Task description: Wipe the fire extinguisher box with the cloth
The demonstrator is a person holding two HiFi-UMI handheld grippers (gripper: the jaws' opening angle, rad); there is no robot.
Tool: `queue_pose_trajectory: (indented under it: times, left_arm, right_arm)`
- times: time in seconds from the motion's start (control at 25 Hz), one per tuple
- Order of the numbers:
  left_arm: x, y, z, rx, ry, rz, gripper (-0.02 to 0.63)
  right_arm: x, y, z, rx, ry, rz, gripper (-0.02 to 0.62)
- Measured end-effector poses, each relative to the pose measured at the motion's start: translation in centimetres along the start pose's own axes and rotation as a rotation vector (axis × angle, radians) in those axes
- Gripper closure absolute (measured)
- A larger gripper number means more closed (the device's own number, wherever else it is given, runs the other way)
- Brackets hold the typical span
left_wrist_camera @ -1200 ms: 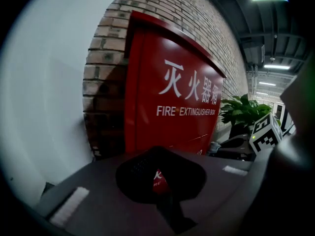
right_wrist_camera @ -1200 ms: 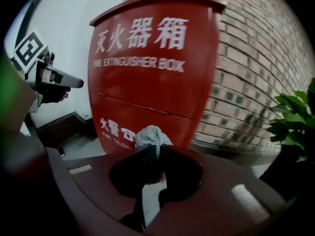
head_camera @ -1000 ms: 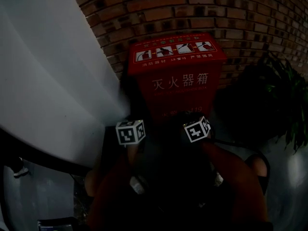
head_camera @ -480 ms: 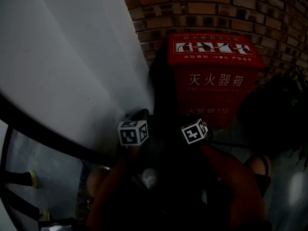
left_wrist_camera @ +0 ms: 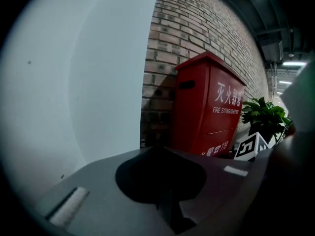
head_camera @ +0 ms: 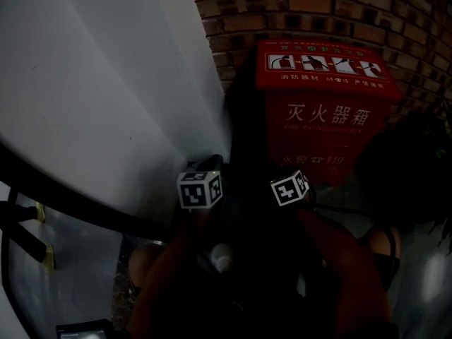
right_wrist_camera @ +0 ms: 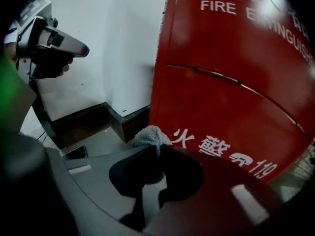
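The tall red metal fire extinguisher box (head_camera: 328, 129) stands upright on the floor, its back against the dark brick wall (head_camera: 318, 6) and its left side near the smooth white wall (head_camera: 106, 83). Its long axis runs vertically. The right tongs (right_wrist_camera: 156, 149) pinch a small bunched grey cloth (right_wrist_camera: 152, 135), with the wad poking out beyond the tips. They point at the bottom of the box's front panel, near its left edge and the white printed digits. The cloth looks very close to the red face, though whether it touches cannot be told. The left tongs (left_wrist_camera: 157, 149) are pressed together with nothing between them. They sit farther left, facing the box's side panel from well apart (a leafy green potted plant (left_wrist_camera: 263, 114) stands beyond the box). The right hand is clearly the nearer one, so the wipe probably calls for pushing the cloth forward and slightly right onto the front, then stroking along its height.
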State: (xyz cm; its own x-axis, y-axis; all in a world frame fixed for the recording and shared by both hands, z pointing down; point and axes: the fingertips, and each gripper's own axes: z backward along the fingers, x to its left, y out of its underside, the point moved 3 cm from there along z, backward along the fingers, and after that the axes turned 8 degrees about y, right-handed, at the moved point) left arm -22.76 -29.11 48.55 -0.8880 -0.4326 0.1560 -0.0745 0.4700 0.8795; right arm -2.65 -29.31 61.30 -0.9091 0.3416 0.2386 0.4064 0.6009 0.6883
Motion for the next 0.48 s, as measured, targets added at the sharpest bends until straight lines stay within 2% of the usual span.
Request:
queue_pose_trajectory:
  times: [0.16,0.32,0.48]
  left_arm:
    - [-2.0,1.3,-2.7,0.052,0.029,-0.029,0.604]
    - [-5.0,2.7,-5.8,0.079,0.088,-0.005,0.604]
    - [-9.2,3.1,-8.8,0.11,0.15,-0.047,0.604]
  right_arm:
    - [-4.1,1.8,0.2,0.024,0.062,-0.047,0.548]
    - [-8.8,4.9,1.0,0.065,0.138,-0.111,0.548]
    - [-13.5,8.2,2.5,0.102,0.203,-0.157,0.548]
